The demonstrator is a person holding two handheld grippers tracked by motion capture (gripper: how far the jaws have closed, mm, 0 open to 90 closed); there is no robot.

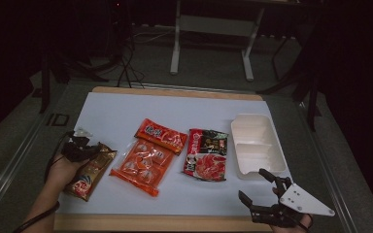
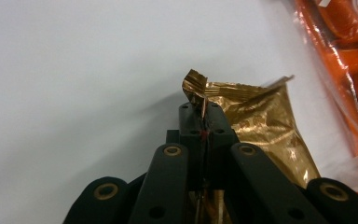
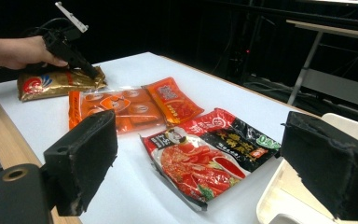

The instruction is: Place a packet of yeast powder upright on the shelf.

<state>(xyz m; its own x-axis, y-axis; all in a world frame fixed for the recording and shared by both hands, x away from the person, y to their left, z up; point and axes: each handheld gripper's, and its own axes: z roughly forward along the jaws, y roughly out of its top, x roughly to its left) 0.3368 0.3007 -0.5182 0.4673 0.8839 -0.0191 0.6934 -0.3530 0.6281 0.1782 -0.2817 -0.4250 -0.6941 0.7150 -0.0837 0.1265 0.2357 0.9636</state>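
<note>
Two tongs: left (image 2: pixel 200 114) clamped on gold packet (image 2: pixel 261 126) edge, its bottom hidden; right (image 3: pixel 205 158) apart.

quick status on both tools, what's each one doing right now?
Left tool: shut on the crimped top edge of the gold foil snack packet.
Right tool: open, holding nothing, near the white plastic tray.

Black two-jaw tool (image 1: pixel 259 191), grey three-cornered plate, brass-ringed pivots, foam pads

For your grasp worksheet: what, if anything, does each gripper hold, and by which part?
The left gripper is shut on the gold packet, pinching its crimped top edge. The right gripper is open and holds nothing.
</note>
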